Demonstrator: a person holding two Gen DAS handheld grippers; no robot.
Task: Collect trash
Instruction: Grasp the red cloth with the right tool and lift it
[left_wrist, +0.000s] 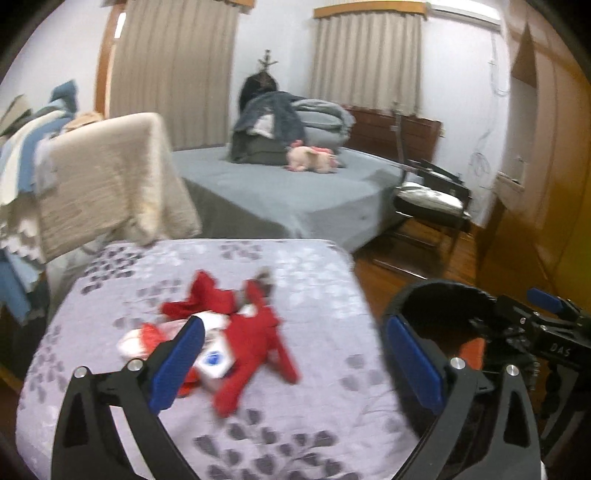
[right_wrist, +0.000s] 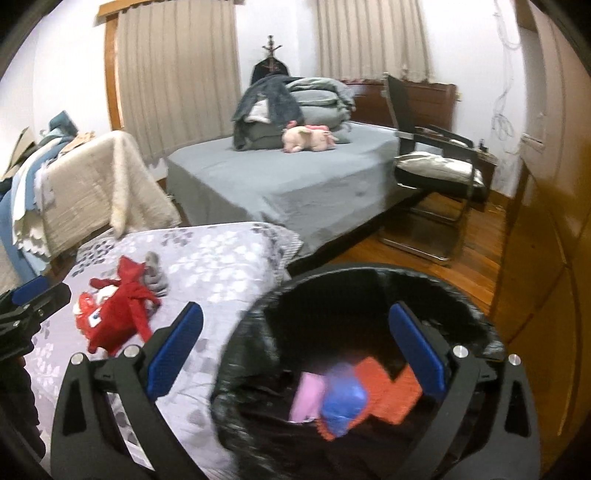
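Observation:
A pile of trash lies on the floral-covered bed: red wrappers (left_wrist: 255, 332) and a small white box with a blue mark (left_wrist: 214, 363). The same pile shows in the right wrist view (right_wrist: 114, 314). My left gripper (left_wrist: 295, 358) is open above the bed, its left finger over the pile. A black-lined trash bin (right_wrist: 369, 284) stands beside the bed and holds orange, pink and blue items (right_wrist: 343, 398). My right gripper (right_wrist: 295, 354) is open and empty above the bin's mouth. The bin's rim also shows in the left wrist view (left_wrist: 443, 291).
A grey bed (right_wrist: 295, 177) with folded bedding and a pink plush toy (right_wrist: 308, 138) is behind. A black chair (right_wrist: 436, 170) stands on the wood floor at right. A beige blanket (left_wrist: 107, 177) drapes over furniture at left. Wooden cabinets (right_wrist: 546, 258) line the right side.

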